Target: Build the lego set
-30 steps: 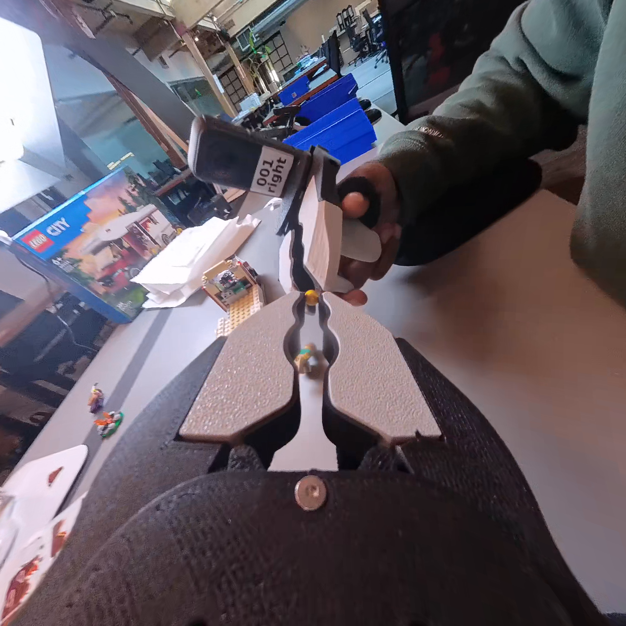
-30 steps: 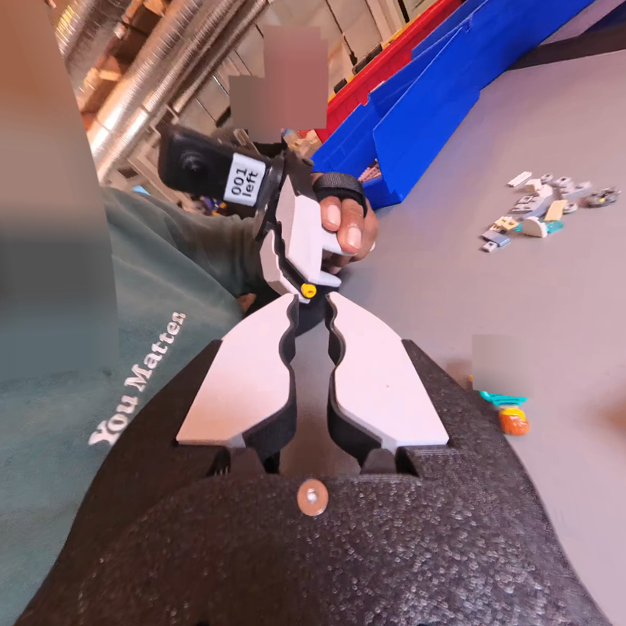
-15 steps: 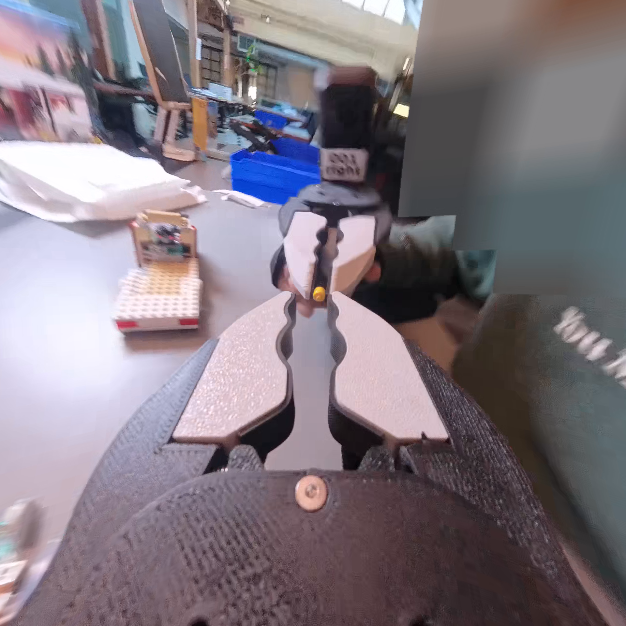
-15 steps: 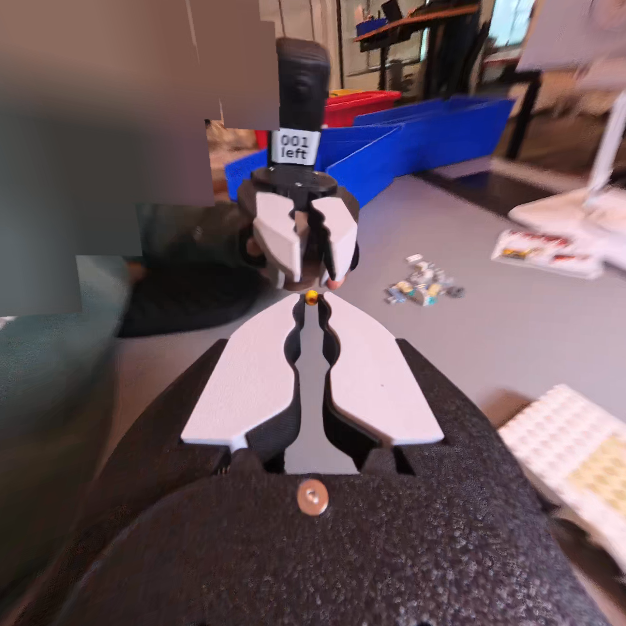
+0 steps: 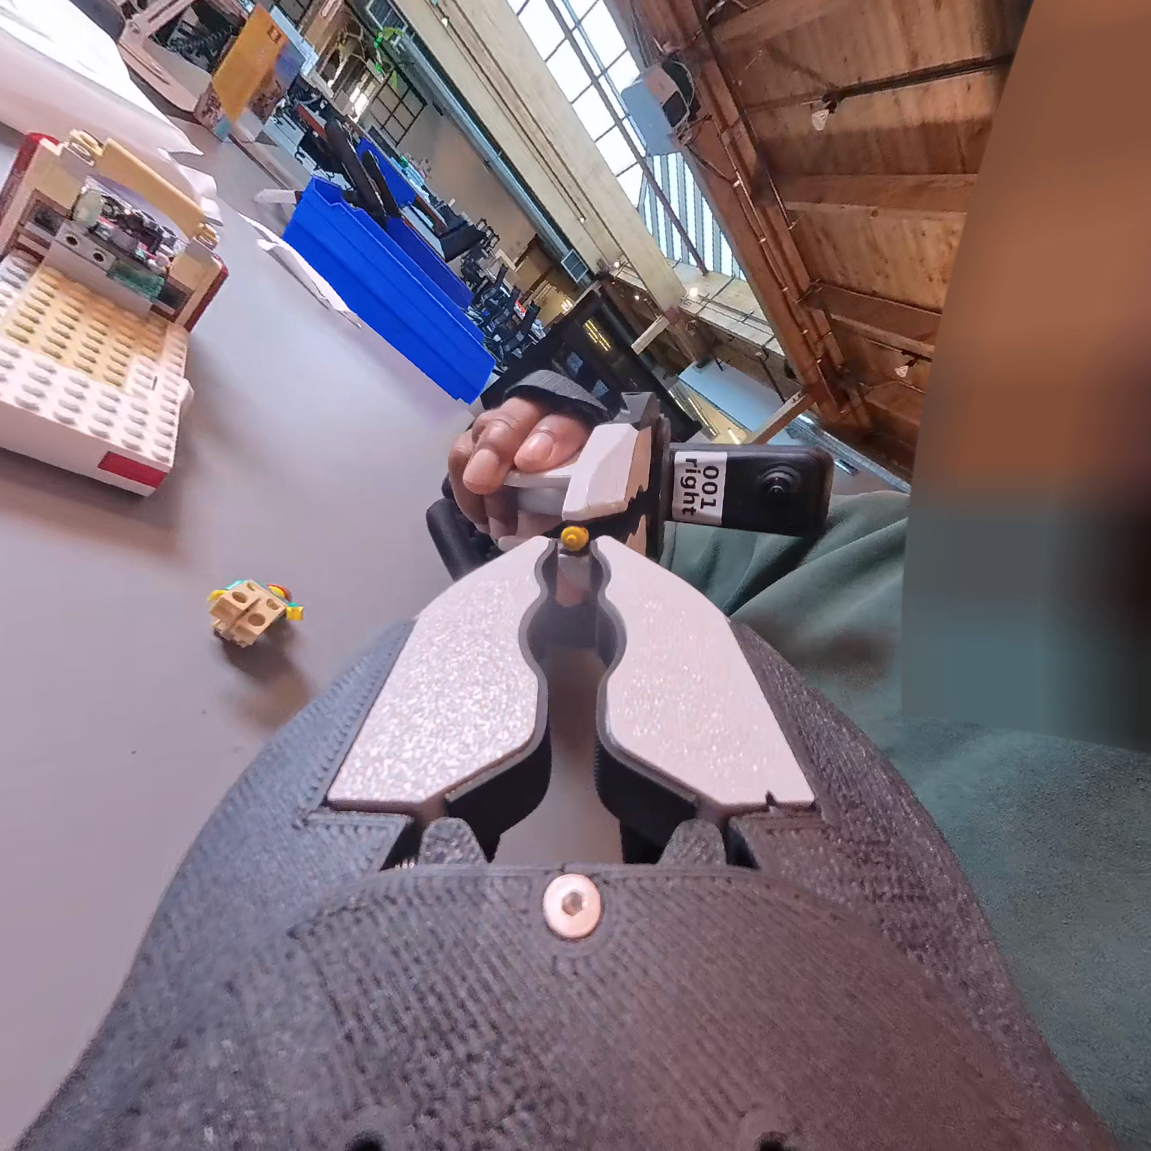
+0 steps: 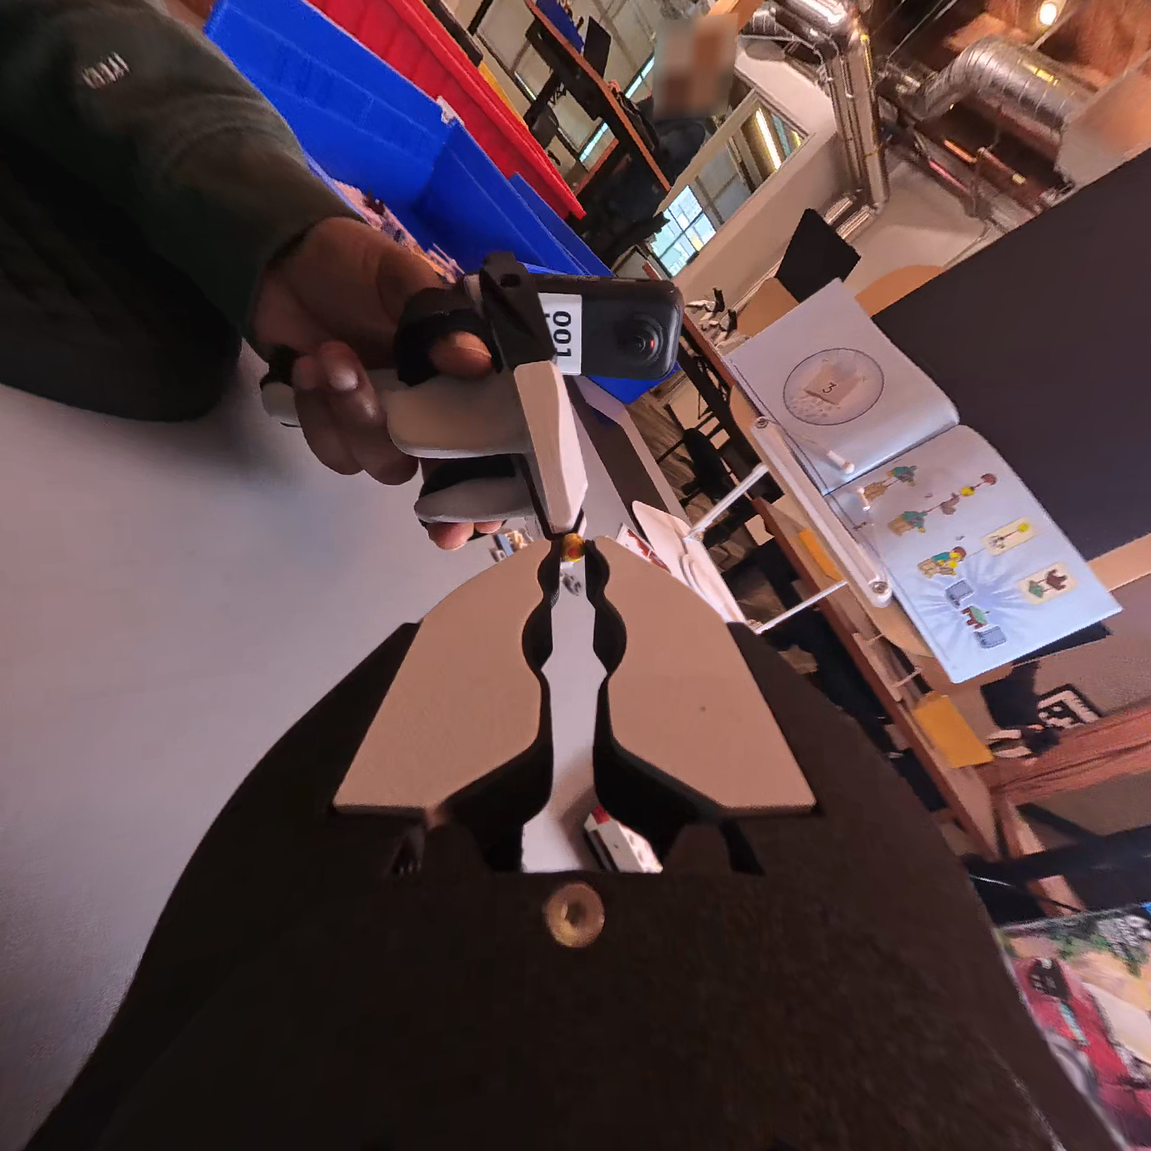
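Observation:
A small yellow minifigure head sits between the tips of my left gripper, whose jaws are nearly closed on it. My right gripper meets it tip to tip and is closed on the same yellow head. Both are held in the air above the grey table. A minifigure body with tan legs lies on the table to the left. The part-built model, a white and tan studded base with a built-up end wall, stands at the far left.
Blue bins stand behind the model. An open instruction booklet rests on a white stand at the right. The set's box is at the lower right. A person's green sleeve is close on the right. The tips of both grippers are at nearly the same place.
Both grippers have rolled and swung together, so both views have tilted. The yellow head has stayed between the meeting tips. The model and minifigure body now appear at the left.

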A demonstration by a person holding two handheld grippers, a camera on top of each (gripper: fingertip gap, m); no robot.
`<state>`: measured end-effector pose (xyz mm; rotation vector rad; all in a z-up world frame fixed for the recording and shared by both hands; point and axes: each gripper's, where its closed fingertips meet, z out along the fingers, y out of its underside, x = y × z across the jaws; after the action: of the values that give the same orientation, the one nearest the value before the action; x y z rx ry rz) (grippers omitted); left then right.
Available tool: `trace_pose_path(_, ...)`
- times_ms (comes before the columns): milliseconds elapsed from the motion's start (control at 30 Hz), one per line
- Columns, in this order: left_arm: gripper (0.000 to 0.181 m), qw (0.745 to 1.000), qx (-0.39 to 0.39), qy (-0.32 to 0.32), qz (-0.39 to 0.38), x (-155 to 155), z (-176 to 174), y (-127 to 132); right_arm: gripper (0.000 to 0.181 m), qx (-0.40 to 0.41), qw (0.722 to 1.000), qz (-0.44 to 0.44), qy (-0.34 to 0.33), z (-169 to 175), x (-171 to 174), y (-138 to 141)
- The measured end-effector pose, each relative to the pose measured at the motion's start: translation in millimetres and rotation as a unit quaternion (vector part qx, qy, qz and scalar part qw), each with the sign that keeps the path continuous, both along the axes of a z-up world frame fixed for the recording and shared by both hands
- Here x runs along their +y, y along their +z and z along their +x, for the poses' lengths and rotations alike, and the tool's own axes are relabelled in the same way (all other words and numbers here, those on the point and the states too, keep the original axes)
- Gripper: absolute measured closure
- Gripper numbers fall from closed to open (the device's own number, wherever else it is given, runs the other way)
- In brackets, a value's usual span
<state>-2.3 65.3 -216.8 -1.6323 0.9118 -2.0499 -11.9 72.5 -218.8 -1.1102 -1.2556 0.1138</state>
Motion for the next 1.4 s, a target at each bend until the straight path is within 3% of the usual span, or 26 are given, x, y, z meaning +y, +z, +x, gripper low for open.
trace_pose_path(233, 0.173, 1.000, -0.003, -0.006, -0.004, -3, 1, 0, 0.174, -0.031, 0.998, 0.050, -0.011, -3, -2, -1)
trace_pose_path(300, 0.174, 1.000, -0.003, -0.008, 0.015, -4, 0, 0, 0.174, -0.013, 1.000, 0.021, -0.001, -4, -3, -1)
trace_pose_path(400, 0.174, 0.996, 0.002, 0.005, 0.094, -4, -2, 1, 0.164, 0.045, 0.993, -0.103, 0.031, -4, -2, -4)
trace_pose_path(467, 0.174, 0.988, 0.010, 0.017, 0.156, -4, -3, 0, 0.163, 0.098, 0.970, -0.213, 0.069, -3, -4, -4)
trace_pose_path(567, 0.174, 0.978, 0.012, 0.024, 0.206, -6, -4, 0, 0.164, 0.176, 0.913, -0.349, 0.118, 1, -5, 3)
trace_pose_path(667, 0.174, 0.975, 0.020, 0.024, 0.219, -6, -4, -3, 0.169, 0.215, 0.876, -0.408, 0.140, 4, -3, 8)
trace_pose_path(900, 0.174, 0.988, 0.017, -0.042, 0.147, -14, -8, -7, 0.173, 0.109, 0.939, -0.293, 0.142, -1, -18, -4)
trace_pose_path(1067, 0.174, 0.987, 0.035, -0.085, 0.134, -25, -7, -16, 0.175, 0.086, 0.946, -0.280, 0.141, -3, -20, -9)
trace_pose_path(1400, 0.174, 0.986, 0.038, -0.109, 0.119, -32, -7, -19, 0.176, 0.042, 0.956, -0.245, 0.153, -6, -30, -16)
